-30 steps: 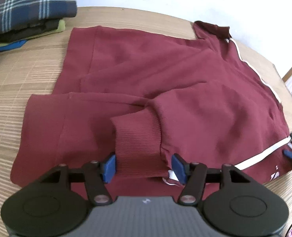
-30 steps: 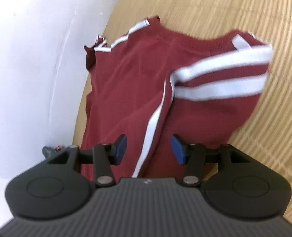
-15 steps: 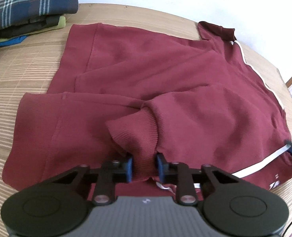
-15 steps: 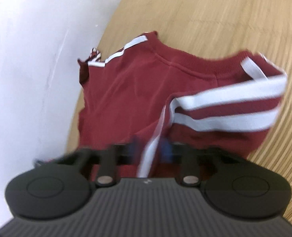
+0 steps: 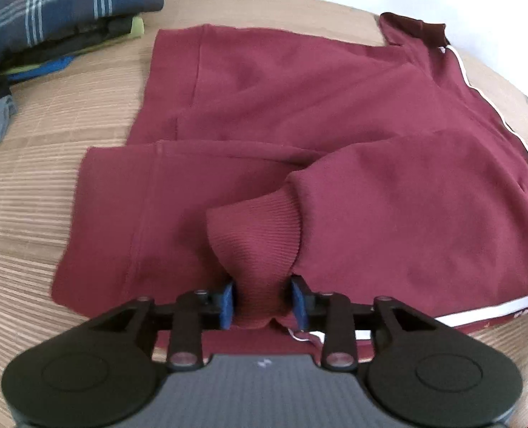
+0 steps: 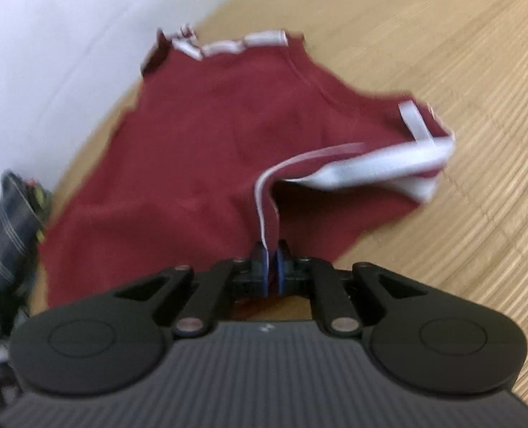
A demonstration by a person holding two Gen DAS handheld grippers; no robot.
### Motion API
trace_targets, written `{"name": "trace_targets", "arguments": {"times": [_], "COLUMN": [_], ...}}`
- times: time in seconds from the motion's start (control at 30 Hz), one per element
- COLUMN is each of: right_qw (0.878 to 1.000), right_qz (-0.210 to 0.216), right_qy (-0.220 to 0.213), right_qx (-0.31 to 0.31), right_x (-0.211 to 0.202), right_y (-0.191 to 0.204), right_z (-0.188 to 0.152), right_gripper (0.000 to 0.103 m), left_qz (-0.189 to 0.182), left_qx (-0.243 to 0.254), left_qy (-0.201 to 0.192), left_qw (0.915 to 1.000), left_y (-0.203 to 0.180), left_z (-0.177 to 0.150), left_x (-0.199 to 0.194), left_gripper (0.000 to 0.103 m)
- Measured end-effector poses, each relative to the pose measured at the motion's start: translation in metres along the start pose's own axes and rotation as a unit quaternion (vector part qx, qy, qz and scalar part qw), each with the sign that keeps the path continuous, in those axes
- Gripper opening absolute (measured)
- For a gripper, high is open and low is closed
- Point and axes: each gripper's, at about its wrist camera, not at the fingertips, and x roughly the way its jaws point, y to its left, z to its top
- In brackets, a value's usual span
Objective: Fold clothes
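Left gripper (image 5: pixel 262 302): blue pads pinching the ribbed cuff (image 5: pixel 255 235) of the maroon sweatshirt (image 5: pixel 299 107). Right gripper (image 6: pixel 271 264): jaws nearly together, clamping a white-striped edge (image 6: pixel 264 210), lifted. Sweatshirt spread on the bamboo mat (image 5: pixel 24 192). Folded clothes stack (image 5: pixel 49 18) at far left.
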Motion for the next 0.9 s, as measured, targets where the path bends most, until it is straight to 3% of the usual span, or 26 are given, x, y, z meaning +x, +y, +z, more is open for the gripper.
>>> {"name": "trace_targets", "arguments": {"times": [0.1,0.17,0.23,0.33,0.47,0.57,0.67,0.9], "right_qw": [0.999,0.995,0.986,0.976,0.960,0.951,0.960,0.980], "right_qz": [-0.009,-0.016,-0.016,0.014,0.095,0.105,0.097,0.073], "right_qy": [0.032,0.013,-0.035,-0.065,-0.004,0.046,0.029,-0.031], "right_qx": [-0.039,-0.100,-0.164,-0.205,-0.264,-0.287,-0.260,-0.182], "right_x": [-0.021,-0.042,-0.061,-0.059,-0.004,0.045,0.043,0.024], "right_y": [0.007,0.018,0.032,0.053,0.091,0.118,0.108,0.075], "right_z": [0.007,0.008,0.005,0.003,0.002,0.004,0.009,0.021], "right_gripper": [0.035,0.036,0.036,0.036,0.035,0.033,0.030,0.032], "left_qz": [0.013,0.029,0.049,0.035,-0.029,-0.045,-0.036,-0.058], "left_qx": [0.028,0.051,0.082,0.102,0.130,0.147,0.154,0.174], "left_qy": [-0.023,-0.042,-0.063,-0.080,-0.083,-0.060,-0.038,-0.050], "left_qw": [0.9993,0.9974,0.9934,0.9909,0.9876,0.9863,0.9867,0.9818], "left_y": [0.003,0.002,-0.004,-0.014,-0.042,-0.058,-0.059,-0.050], "left_z": [0.002,0.006,0.009,0.015,0.022,0.021,0.012,0.004], "left_x": [-0.022,-0.037,-0.050,-0.059,-0.044,-0.009,0.019,0.011], "left_gripper": [0.047,0.045,0.046,0.046,0.046,0.046,0.046,0.048]}}
